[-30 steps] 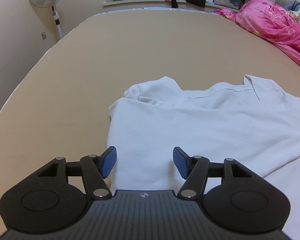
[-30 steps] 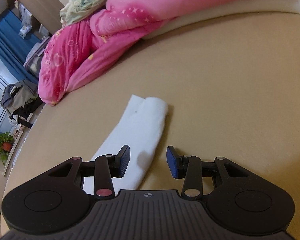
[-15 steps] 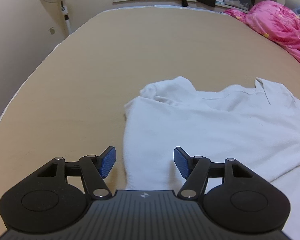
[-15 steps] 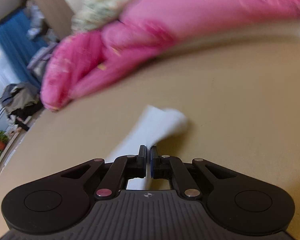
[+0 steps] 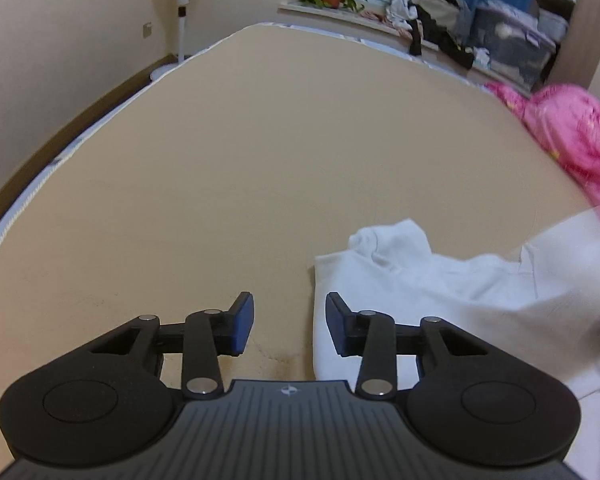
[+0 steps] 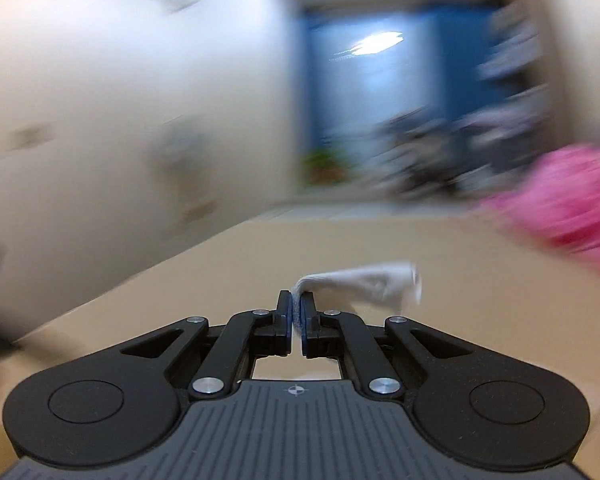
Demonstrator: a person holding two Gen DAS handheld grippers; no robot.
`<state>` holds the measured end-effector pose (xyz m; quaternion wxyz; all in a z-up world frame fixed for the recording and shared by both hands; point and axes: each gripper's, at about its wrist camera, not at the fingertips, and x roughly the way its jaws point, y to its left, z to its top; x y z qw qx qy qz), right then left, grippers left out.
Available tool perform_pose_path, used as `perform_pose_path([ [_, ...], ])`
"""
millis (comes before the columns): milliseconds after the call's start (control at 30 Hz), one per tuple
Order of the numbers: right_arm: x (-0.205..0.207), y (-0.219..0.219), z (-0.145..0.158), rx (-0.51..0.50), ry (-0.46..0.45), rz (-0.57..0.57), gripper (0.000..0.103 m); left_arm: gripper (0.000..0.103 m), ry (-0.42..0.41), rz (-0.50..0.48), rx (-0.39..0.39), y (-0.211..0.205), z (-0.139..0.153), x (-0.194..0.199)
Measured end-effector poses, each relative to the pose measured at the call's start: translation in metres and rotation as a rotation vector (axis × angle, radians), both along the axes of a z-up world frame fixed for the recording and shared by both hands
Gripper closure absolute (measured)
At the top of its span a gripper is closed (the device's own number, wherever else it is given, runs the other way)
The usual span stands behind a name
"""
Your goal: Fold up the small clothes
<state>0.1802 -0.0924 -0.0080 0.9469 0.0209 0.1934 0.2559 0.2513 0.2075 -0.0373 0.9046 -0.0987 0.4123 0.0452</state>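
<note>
The right gripper (image 6: 298, 312) pinches a white sleeve (image 6: 364, 282) that trails toward two o'clock. The left gripper (image 5: 290, 322) hangs open above the bed (image 5: 220, 184); the white shirt (image 5: 440, 292) lies at three o'clock, nearer its right finger.

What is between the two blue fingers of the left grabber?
In the left wrist view, the left hand-held gripper is open over bare tan bed sheet. The white shirt starts just beside its right finger.
</note>
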Motion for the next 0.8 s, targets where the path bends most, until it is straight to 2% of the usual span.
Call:
perform_pose_path([
  [33, 0.000, 0.000, 0.000, 0.000, 0.000, 0.000, 0.088, 0.059, 0.004, 0.003, -0.022, 0.004, 0.002, 0.000],
  [67, -0.004, 0.027, -0.017, -0.049, 0.089, 0.077, 0.080, 0.059, 0.008, 0.002, -0.043, 0.006, 0.003, -0.001],
  [100, -0.016, 0.062, -0.048, -0.168, 0.244, 0.182, 0.080, 0.059, 0.013, -0.004, -0.068, 0.009, 0.004, -0.001],
  [133, -0.023, 0.065, -0.056, -0.206, 0.283, 0.187, 0.080, 0.059, 0.020, -0.011, -0.101, 0.011, 0.005, -0.002],
  [233, -0.037, 0.037, -0.050, -0.213, 0.305, 0.178, 0.078, 0.059, 0.046, -0.032, -0.182, 0.013, 0.003, -0.002],
  [300, -0.042, 0.008, -0.040, -0.224, 0.303, 0.128, 0.075, 0.059, 0.070, -0.043, -0.221, 0.013, 0.000, -0.001],
  [433, -0.035, -0.068, -0.014, -0.238, 0.288, 0.009, 0.068, 0.066, 0.163, -0.054, -0.289, 0.006, -0.021, 0.003],
  [533, -0.029, -0.115, -0.007, -0.259, 0.251, -0.103, 0.063, 0.067, 0.220, -0.064, -0.260, -0.005, -0.036, 0.003],
  [667, -0.015, -0.174, -0.023, -0.247, 0.223, -0.315, 0.061, 0.067, 0.238, -0.093, -0.198, -0.021, -0.046, 0.003],
  [733, 0.001, -0.190, -0.031, -0.238, 0.274, -0.408, 0.061, 0.067, 0.233, -0.109, -0.156, -0.029, -0.047, 0.003],
  [800, 0.020, -0.195, -0.044, -0.239, 0.307, -0.419, 0.061, 0.069, 0.233, -0.116, -0.125, -0.033, -0.049, 0.002],
])
